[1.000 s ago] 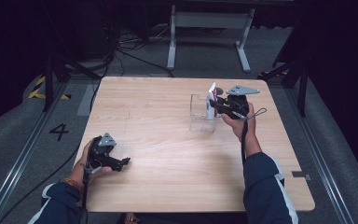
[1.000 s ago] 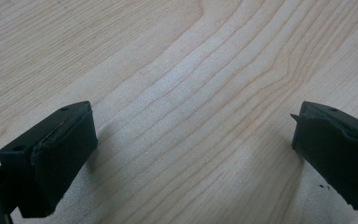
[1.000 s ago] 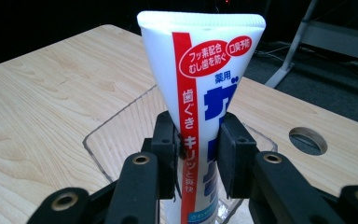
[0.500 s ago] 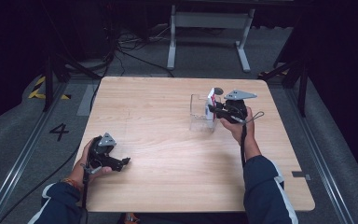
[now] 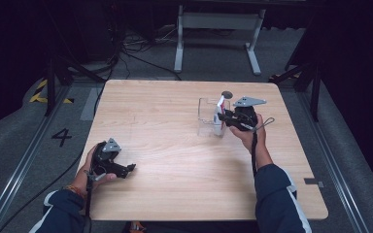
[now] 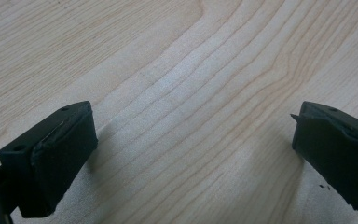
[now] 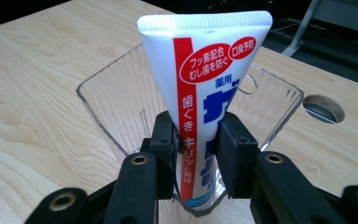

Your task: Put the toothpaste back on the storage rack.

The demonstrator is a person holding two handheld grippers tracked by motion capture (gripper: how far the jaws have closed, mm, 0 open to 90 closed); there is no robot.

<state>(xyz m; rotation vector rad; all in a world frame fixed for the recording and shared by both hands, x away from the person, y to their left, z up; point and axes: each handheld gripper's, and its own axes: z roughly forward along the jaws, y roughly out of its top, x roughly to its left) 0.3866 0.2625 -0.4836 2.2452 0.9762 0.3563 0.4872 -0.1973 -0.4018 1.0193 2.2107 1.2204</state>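
Toothpaste tube [image 7: 200, 88] bottom end hidden behind right gripper [image 7: 196, 149] jaws; cap not visible. Clear holder [image 7: 121, 102] base cut off by bottom edge. Tube print too small to read in high view. Left gripper [image 6: 191, 140] jaws cut off by frame edges.

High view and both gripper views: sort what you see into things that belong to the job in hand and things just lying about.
In the job:
- toothpaste tube, upright, clamped in the right gripper
- clear plastic holder, with the tube's lower end inside it

Not in the job:
- left gripper, open, resting low over bare table
- round hole in the tabletop
- metal stand on the floor beyond the table
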